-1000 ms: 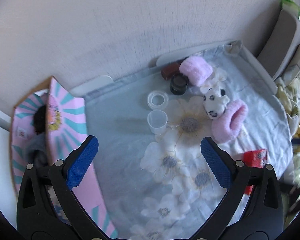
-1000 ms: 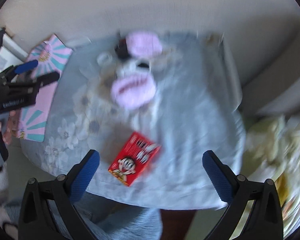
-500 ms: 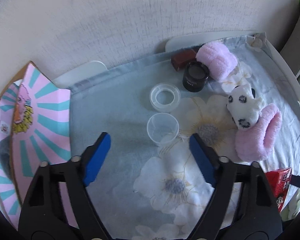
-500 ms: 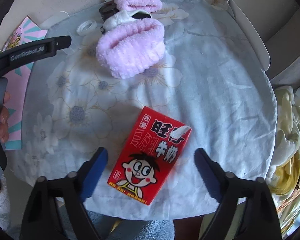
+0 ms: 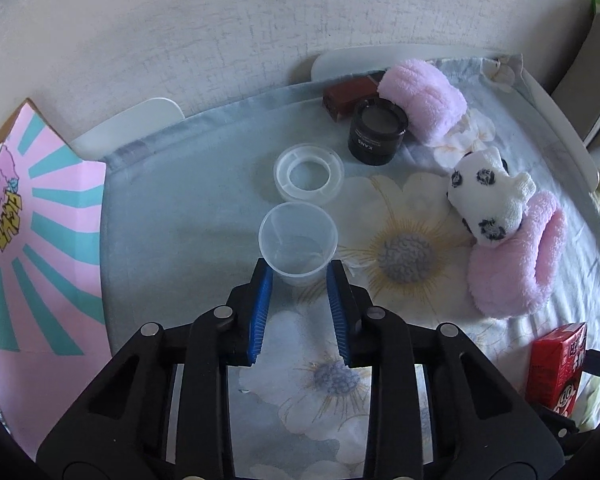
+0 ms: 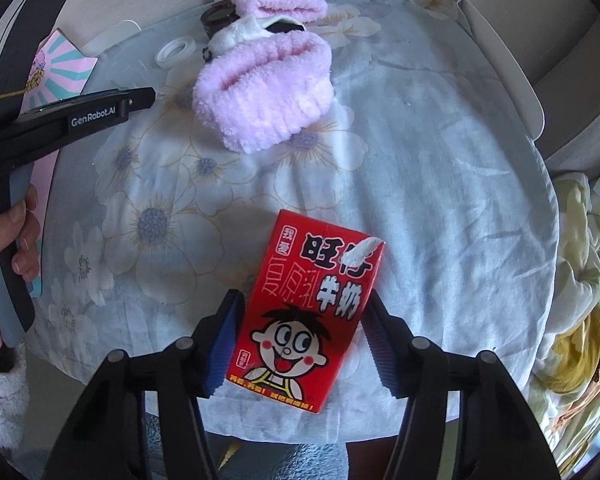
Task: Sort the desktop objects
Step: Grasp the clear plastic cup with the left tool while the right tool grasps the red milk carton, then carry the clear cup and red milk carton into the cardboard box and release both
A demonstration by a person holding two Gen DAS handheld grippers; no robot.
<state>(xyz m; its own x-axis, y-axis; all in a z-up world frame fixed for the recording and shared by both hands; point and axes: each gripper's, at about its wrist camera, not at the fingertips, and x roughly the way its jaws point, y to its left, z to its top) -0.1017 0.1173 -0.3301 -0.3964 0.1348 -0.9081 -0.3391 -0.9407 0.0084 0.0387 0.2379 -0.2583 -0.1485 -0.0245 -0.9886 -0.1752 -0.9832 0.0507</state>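
A small clear plastic cup [image 5: 298, 232] stands upright on the flowered cloth. My left gripper [image 5: 299, 276] is closing on it, its blue pads touching both sides of the cup's lower wall. A red milk carton [image 6: 308, 312] with a cartoon face lies flat near the table's front edge, also seen in the left wrist view [image 5: 556, 368]. My right gripper [image 6: 303, 296] points straight down over it. Its jaws are closing with the carton between them; the left pad is at the carton's edge and a small gap shows at the right pad.
A clear tape ring [image 5: 309, 178], a black jar [image 5: 378, 132], a dark red box [image 5: 348, 96], two pink fluffy bands [image 5: 420, 96] [image 5: 516, 272] and a panda plush [image 5: 486, 196] lie at the back right. A pink and teal box [image 5: 40, 208] stands left. Yellow bedding [image 6: 580, 340] is beyond the right edge.
Both grippers came down and their jaws narrowed from wide open. The left one now has the cup between its pads; the right one now straddles the carton.
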